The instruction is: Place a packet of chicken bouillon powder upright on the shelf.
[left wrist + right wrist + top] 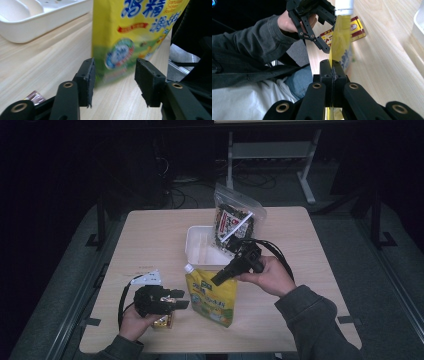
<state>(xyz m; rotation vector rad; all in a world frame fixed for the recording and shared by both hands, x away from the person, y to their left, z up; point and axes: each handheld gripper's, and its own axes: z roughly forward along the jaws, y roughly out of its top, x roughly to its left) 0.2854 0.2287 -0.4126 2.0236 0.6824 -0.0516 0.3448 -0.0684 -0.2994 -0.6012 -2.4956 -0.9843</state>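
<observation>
Yellow pouch (pixel 212 295) — in right claw (pixel 218 279)

I see the yellow pouch (pixel 212 296) near the front edge of the table, just in front of a white tray. It is a soft refill pouch with a white screw cap at its upper left corner, blue characters on top and a green picture with a round emblem lower down (the print is blurred in the left gripper view (pixel 130 37)). In the right gripper view I see it edge-on (pixel 339 40), a thin yellow sheet lifted from the wood, its edge pinched, the cap at the far end.
</observation>
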